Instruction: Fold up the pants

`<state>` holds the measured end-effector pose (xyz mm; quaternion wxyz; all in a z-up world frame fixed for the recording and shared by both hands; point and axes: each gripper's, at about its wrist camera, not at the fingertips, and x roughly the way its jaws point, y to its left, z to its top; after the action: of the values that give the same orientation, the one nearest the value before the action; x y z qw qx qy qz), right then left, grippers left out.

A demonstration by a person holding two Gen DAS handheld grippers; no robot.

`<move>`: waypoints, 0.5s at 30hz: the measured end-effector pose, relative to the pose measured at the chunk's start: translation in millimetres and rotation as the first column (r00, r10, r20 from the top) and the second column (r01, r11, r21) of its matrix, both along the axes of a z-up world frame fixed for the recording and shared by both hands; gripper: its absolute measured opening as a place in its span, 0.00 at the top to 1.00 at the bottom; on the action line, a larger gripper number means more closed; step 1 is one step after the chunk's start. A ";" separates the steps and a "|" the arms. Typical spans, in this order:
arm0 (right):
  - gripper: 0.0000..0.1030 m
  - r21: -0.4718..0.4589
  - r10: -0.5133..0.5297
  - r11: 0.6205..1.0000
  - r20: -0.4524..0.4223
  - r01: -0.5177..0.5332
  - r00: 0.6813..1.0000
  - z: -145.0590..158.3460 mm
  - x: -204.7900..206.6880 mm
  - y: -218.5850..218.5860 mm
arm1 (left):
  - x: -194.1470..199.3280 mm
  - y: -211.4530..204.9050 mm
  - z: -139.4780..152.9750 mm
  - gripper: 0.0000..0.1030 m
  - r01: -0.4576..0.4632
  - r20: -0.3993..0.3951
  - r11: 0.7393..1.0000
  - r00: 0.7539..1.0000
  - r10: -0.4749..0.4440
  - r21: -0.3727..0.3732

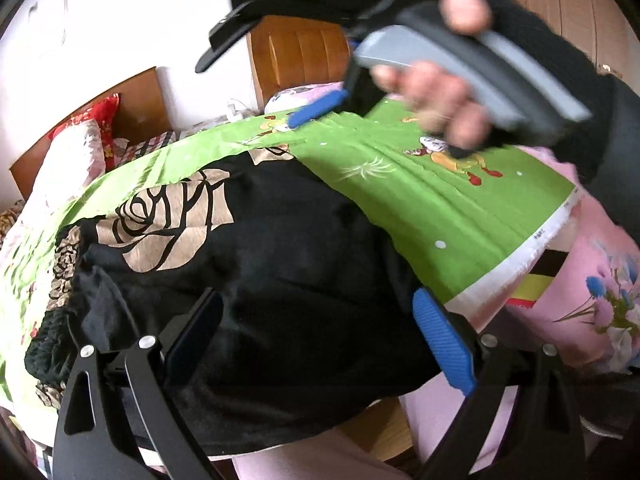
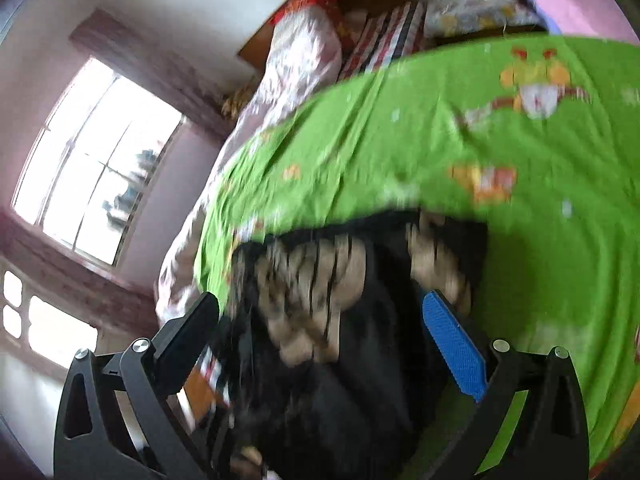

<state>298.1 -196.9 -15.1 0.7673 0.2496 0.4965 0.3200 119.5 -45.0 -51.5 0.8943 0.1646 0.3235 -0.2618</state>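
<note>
Item: pants (image 1: 256, 264), black with large tan rose prints. You have them lying bunched on the green cartoon-print sheet (image 1: 420, 200), at the near edge of the bed, with part of the dark fabric hanging over that edge. The gathered waistband, or a cuff (you cannot tell which), sits at the left end in your left wrist view.

Left gripper (image 1: 320, 340): jaws spread wide, one finger on each side of the black cloth, blue pad (image 1: 442, 340) on the right finger. Whether the pads touch the fabric is not clear; nothing is pinched between them.

Right gripper (image 2: 324, 344): jaws likewise spread wide over the pants, in a blurred view. From your left wrist view you see it raised above the sheet, its grey handle held in your right hand (image 1: 436, 92) in a black fingerless glove.

Surroundings: a pink floral quilt (image 1: 592, 292) under the sheet's edge, pillows (image 2: 304, 52) near the wooden headboard (image 1: 132, 104), a window (image 2: 96, 160) beside the bed.
</note>
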 end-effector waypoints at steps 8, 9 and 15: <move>0.04 -0.114 0.007 0.993 -0.089 -0.017 0.996 -48.4 -19.9 18.8 | -4.9 -27.7 -16.9 0.06 0.021 0.008 0.995 1.000 -0.022 0.101; 0.04 -0.135 -0.007 0.991 -0.080 -0.003 0.997 -47.3 -15.9 20.1 | -5.2 -27.7 -16.7 0.06 0.020 0.006 0.995 1.000 -0.021 0.094; 0.04 -0.094 -0.146 0.986 -0.045 0.141 0.988 -37.3 15.0 -1.6 | -6.8 -15.5 -5.1 0.07 0.018 0.009 0.998 1.000 -0.018 0.058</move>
<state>313.1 -198.5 -52.4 0.7858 0.2580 0.5107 0.2347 112.7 -60.5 -56.7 0.8883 0.1945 0.3252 -0.2596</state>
